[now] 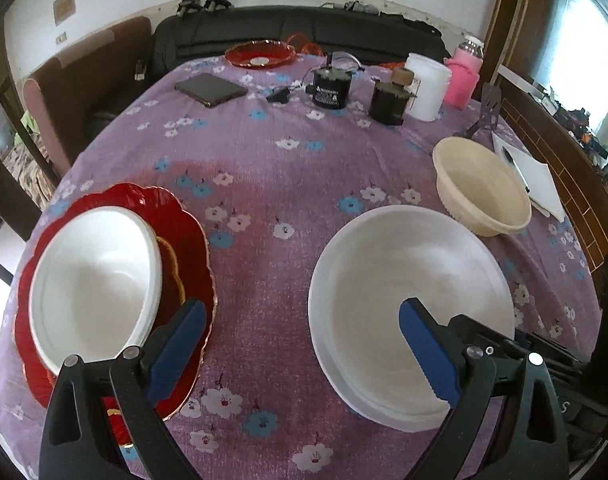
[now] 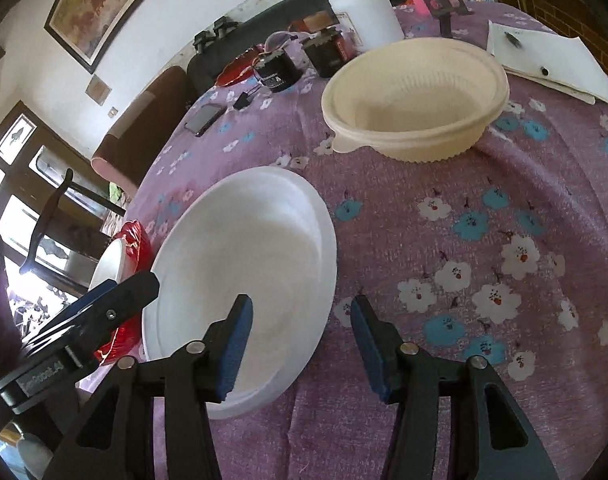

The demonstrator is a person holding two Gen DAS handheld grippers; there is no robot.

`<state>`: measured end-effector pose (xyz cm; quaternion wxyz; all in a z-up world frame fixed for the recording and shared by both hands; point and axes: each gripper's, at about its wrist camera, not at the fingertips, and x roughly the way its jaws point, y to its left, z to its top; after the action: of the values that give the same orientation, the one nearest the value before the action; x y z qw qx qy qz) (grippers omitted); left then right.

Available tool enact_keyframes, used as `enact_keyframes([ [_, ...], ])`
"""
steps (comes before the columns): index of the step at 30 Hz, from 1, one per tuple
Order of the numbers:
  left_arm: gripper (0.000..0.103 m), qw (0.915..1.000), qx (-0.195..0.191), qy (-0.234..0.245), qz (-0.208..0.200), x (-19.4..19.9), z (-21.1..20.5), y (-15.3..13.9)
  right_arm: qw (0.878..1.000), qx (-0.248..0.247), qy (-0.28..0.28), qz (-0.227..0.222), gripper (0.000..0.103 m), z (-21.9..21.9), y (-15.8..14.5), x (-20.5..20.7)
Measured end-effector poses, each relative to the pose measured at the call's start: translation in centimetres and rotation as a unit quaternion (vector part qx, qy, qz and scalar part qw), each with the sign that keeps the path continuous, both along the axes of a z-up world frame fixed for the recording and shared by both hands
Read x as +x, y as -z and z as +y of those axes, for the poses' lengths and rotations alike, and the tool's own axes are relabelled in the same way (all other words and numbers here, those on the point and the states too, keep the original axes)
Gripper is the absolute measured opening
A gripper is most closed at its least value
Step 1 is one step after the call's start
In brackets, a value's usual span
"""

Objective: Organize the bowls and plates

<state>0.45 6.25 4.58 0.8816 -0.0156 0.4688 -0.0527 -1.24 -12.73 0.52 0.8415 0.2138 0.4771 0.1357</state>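
Observation:
A wide white bowl (image 1: 407,304) (image 2: 244,264) sits near the table's front edge, with a second rim showing under it. My right gripper (image 2: 302,346) is open and straddles its right rim: one pad is over the inside, the other over the cloth outside. My left gripper (image 1: 304,348) is open wide over bare cloth. Its right finger hangs above the wide bowl. Its left finger is above a red scalloped plate (image 1: 192,248) that carries a smaller white bowl (image 1: 92,276). A cream ribbed bowl (image 1: 479,188) (image 2: 415,96) stands further back on the right.
The round table wears a purple flowered cloth (image 1: 264,160). At its far side are a second red plate (image 1: 260,54), a phone (image 1: 210,89), two dark jars (image 1: 329,88), a white tub (image 1: 427,84) and a pink bottle (image 1: 463,76). A notepad with a pen (image 1: 531,180) lies at the right edge.

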Motion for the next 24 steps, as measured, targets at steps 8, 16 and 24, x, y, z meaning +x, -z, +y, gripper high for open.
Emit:
enact_keyframes([
  [8, 0.036, 0.9990, -0.007, 0.032, 0.031, 1.1, -1.7, 1.2, 1.000, 0.007, 0.000, 0.009, 0.015, -0.6, 0.9, 0.4],
  [16, 0.014, 0.9991, -0.021, 0.035, 0.005, -0.7, -2.0, -0.5, 1.000, 0.002, 0.003, -0.027, 0.014, -0.6, -1.0, -0.9],
  [24, 0.020, 0.9975, -0.023, -0.008, -0.066, -3.8, 3.3, -6.1, 0.994, -0.004, -0.055, -0.089, 0.014, 5.3, -7.1, -1.3],
])
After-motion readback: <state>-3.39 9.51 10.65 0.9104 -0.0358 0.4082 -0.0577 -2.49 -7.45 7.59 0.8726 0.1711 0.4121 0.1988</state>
